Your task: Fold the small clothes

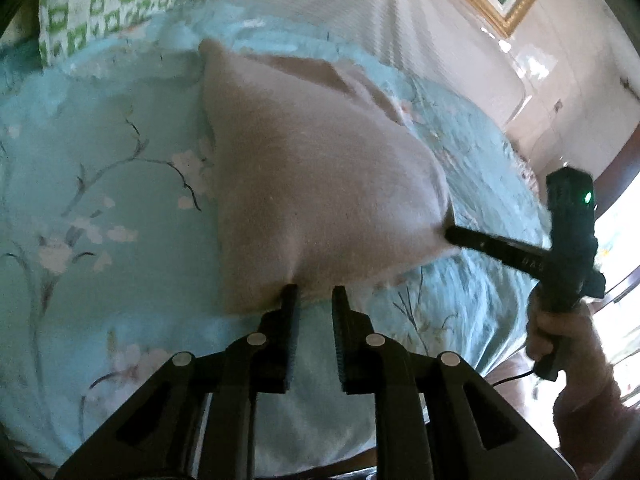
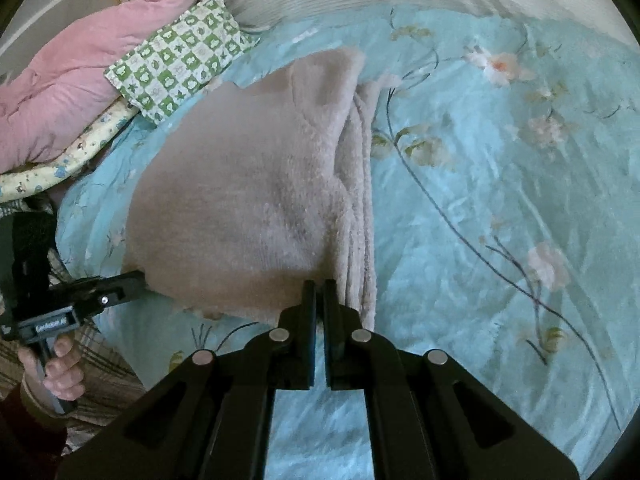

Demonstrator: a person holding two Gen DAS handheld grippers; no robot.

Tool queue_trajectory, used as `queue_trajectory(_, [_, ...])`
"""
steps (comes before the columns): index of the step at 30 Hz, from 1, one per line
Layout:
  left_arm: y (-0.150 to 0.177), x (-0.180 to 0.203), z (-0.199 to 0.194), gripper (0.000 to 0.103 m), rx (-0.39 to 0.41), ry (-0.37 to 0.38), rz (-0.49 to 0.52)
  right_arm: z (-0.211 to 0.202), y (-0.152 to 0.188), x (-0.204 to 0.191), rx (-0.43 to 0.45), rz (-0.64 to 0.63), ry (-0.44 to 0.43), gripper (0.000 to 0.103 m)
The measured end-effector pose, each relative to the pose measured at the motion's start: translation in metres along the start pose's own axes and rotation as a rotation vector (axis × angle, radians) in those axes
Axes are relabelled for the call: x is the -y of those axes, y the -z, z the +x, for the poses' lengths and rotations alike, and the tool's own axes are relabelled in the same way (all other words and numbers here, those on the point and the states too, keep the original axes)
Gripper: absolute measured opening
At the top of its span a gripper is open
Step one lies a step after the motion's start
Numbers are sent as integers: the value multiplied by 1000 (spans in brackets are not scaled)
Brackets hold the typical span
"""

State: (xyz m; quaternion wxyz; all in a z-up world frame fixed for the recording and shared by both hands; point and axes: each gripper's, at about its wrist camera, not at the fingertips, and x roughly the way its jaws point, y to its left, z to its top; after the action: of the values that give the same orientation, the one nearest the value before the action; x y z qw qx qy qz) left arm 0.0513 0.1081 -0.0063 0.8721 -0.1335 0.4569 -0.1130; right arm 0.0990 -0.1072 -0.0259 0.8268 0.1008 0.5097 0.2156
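Observation:
A beige fleece garment (image 1: 304, 168) (image 2: 248, 200) lies folded on the pale blue flowered bedspread (image 1: 100, 184) (image 2: 480, 200), its near edge lifted and stretched between both grippers. My left gripper (image 1: 314, 294) stands slightly open at the near left corner; the cloth's edge touches its left fingertip (image 1: 289, 294) and bedspread shows in the gap. It also appears in the right wrist view, my left gripper (image 2: 138, 280) at the cloth's corner. My right gripper (image 2: 319, 286) is shut on the garment's near right corner, beside its stacked folds; its tip (image 1: 450, 234) is buried in the cloth.
A green-and-white checked pillow (image 1: 100, 4) (image 2: 180, 60) lies at the head of the bed, with a pink quilt (image 2: 80, 60) beyond it. A white ribbed cover (image 1: 360, 8) lies behind the garment. The person's hands (image 1: 560, 332) (image 2: 60, 368) grip the handles at the bed's near edge.

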Motion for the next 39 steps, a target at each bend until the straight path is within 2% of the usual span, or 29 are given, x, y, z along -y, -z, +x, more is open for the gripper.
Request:
queue_trajectory(3, [5, 5, -14, 30, 22, -34, 26, -13, 5, -5, 24, -4, 19, 9])
queue_trajectory(7, [13, 9, -31, 43, 52, -84, 39, -31, 16, -9, 61, -1, 35, 39])
queue_trajectory(12, [22, 15, -37, 48, 59, -127, 45, -44, 31, -16, 87, 3, 13, 39])
queue_trajectory(15, [28, 21, -35, 59, 54, -148, 50, -46, 40, -20, 85, 2, 5, 40])
queue_trajectory(19, [40, 29, -36, 68, 53, -148, 49, -45, 56, -27, 69, 2, -4, 49])
queue_trajectory(22, [50, 33, -37, 70, 52, -152, 47, -44, 67, -32, 56, -6, -2, 52])
queue_trajectory(27, [65, 36, -38, 78, 54, -202, 60, -47, 82, -34, 49, -15, 11, 58])
queue_trajectory(34, [71, 32, -38, 81, 52, -222, 52, -53, 85, -37, 78, -12, 11, 72])
queue_trajectory(39, [64, 27, -37, 82, 52, -238, 28, -51, 81, -40, 81, -24, 11, 73])
